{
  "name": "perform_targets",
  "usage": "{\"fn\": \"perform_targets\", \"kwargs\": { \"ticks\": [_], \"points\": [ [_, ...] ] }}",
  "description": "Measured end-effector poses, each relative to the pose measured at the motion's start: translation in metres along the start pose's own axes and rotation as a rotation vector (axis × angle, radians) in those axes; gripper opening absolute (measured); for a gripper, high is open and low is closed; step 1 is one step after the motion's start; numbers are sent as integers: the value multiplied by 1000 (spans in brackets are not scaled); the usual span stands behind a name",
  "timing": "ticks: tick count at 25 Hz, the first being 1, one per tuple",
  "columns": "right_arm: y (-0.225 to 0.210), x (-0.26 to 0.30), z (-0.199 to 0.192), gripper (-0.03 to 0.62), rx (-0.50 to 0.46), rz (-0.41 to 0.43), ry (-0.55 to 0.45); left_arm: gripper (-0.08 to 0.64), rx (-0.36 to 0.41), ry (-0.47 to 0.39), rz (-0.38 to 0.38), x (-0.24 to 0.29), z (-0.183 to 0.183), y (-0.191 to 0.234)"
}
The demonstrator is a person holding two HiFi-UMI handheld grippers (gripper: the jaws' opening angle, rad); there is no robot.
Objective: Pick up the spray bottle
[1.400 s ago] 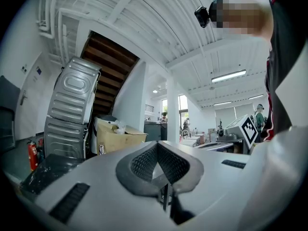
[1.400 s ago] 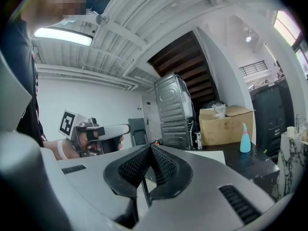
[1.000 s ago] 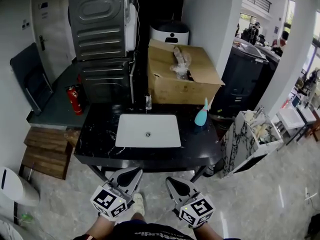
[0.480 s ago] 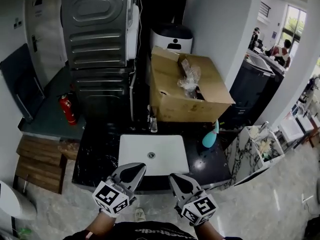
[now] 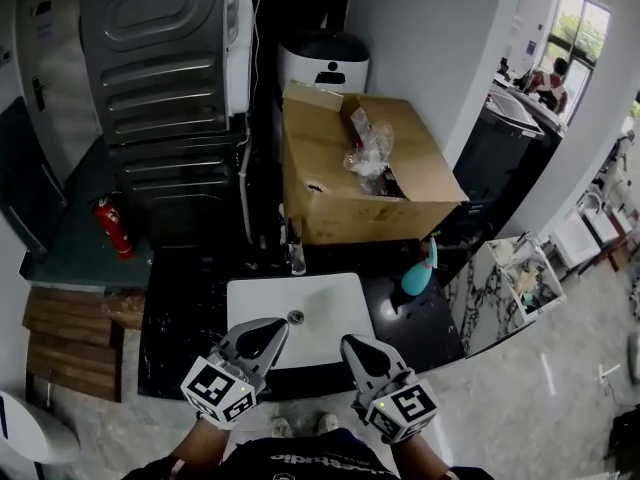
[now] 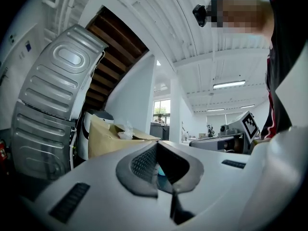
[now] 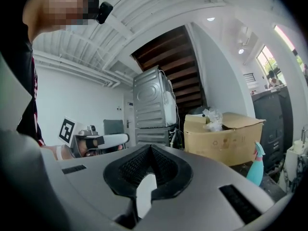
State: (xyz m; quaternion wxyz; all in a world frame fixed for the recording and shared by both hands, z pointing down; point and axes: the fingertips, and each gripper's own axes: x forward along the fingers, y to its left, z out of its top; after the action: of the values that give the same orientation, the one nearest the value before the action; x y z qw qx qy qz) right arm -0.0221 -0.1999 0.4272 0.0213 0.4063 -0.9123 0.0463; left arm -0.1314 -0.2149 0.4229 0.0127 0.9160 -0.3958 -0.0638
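Observation:
The teal spray bottle [image 5: 418, 272] stands upright near the right end of the black marble counter [image 5: 185, 328], just in front of the cardboard box. In the right gripper view the spray bottle [image 7: 255, 166] shows at the far right, beside the box. My left gripper [image 5: 273, 327] and right gripper [image 5: 351, 343] hover side by side over the front rim of the white sink [image 5: 300, 313], well short and left of the bottle. Both point level toward the back. The left gripper [image 6: 155, 144] and right gripper [image 7: 151, 147] have their tips together with nothing held.
A large open cardboard box [image 5: 350, 183] with crumpled plastic fills the counter's back. A small faucet [image 5: 295, 256] stands behind the sink. Stacked grey machines [image 5: 165, 78] and a red fire extinguisher [image 5: 112, 226] lie left; a marble-patterned cabinet [image 5: 500, 293] stands right.
Both grippers and the head have advanced toward the counter; the grippers went from over the floor to over the sink's front rim. The bottle has not moved.

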Motion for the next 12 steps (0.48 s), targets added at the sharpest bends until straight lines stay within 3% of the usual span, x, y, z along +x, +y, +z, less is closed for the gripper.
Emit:
{"fn": "perform_targets", "kwargs": {
  "ticks": [12],
  "points": [
    [-73, -14, 8, 40, -29, -48, -33, 15, -22, 10, -37, 71, -13, -21]
  ]
}}
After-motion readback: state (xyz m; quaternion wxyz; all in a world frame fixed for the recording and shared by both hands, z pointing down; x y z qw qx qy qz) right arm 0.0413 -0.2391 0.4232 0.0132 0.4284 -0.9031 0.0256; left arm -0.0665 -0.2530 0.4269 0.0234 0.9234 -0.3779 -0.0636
